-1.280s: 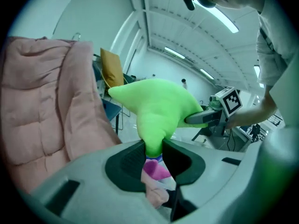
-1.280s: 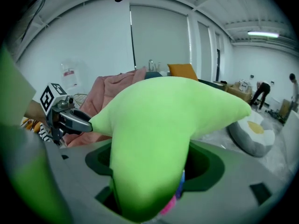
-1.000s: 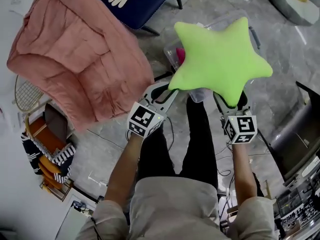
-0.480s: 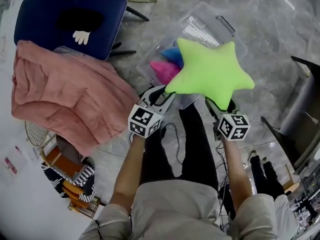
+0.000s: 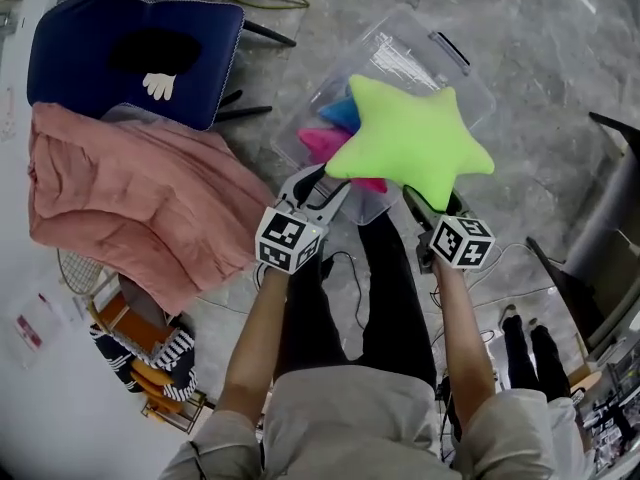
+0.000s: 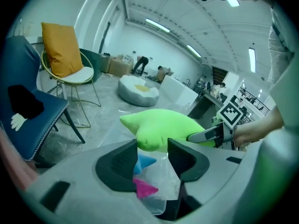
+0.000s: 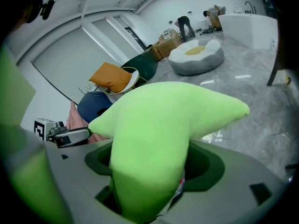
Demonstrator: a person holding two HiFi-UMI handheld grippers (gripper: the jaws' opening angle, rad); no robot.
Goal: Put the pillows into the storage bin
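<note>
Green star pillow (image 5: pixel 410 133) hangs over the clear storage bin (image 5: pixel 440 53), not yet in; blue pillow (image 5: pixel 343 113) and pink pillow (image 5: pixel 322 143) already lie inside. Our left tool (image 5: pixel 322 188) is opening, 1 pillow tip loose between its jaws; our right tool (image 5: pixel 424 204) clamps another.

The floor (image 5: pixel 560 148) is grey marbled stone with a faint sheen. A clear, open-topped storage bin (image 5: pixel 420 53) sits straight on it. To the person's left of the bin, a navy chair (image 5: pixel 130 48) stands on thin dark legs. Thin black cables (image 5: pixel 345 260) trail across the stone closer in. Farther off, a round grey floor cushion (image 6: pixel 138 88) lies flat, with a wire chair (image 6: pixel 77 73) standing near it.
</note>
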